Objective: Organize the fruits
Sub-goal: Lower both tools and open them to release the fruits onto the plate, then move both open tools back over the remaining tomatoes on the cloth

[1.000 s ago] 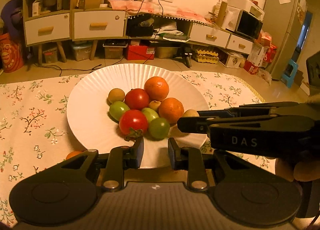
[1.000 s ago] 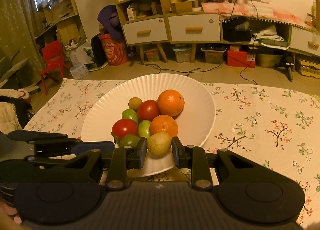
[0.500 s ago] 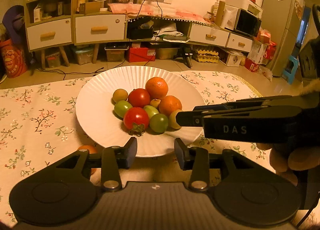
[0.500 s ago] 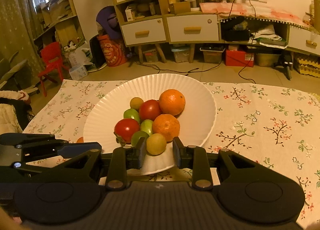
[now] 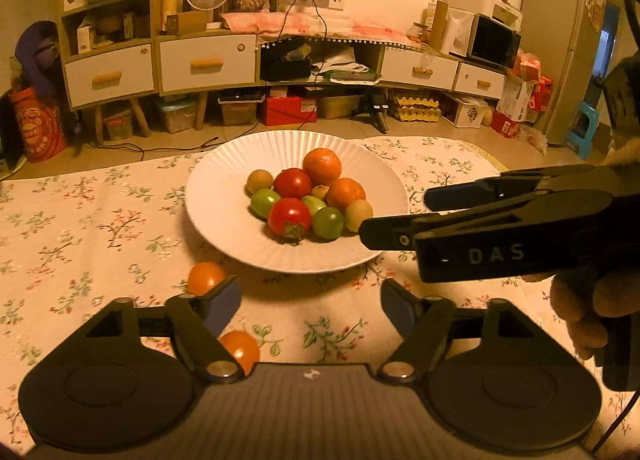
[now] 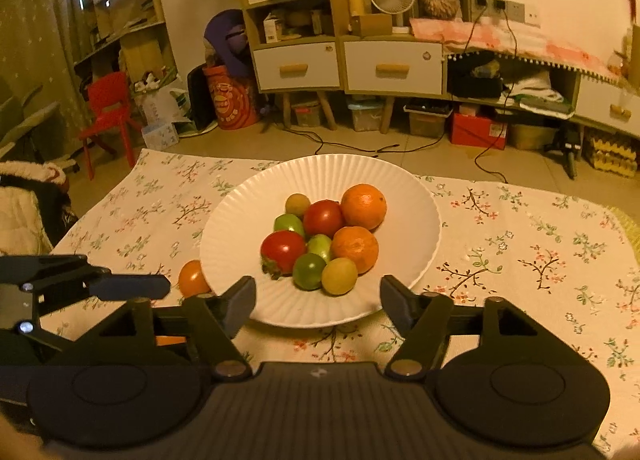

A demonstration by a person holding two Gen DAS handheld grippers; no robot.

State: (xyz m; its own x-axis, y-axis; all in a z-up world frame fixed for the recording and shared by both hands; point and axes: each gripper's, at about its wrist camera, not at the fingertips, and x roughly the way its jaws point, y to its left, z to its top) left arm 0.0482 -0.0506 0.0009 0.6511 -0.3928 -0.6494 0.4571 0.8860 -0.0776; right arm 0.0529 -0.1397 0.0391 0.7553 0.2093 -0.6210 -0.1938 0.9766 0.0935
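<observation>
In the left wrist view, we see our left gripper [image 5: 311, 302] with its jaws wide apart and nothing between them, above the flowered tablecloth [image 5: 80, 220]. The white plate [image 5: 216, 216] ahead carries the fruit pile [image 5: 308, 200]. Two small orange fruits [image 5: 205, 277] lie on the cloth, off the plate.

In the right wrist view, our right gripper [image 6: 318, 302] is also spread wide and holds nothing, over the near rim of the plate [image 6: 416, 244]. A yellow-green fruit [image 6: 339, 275] lies nearest to it.
</observation>
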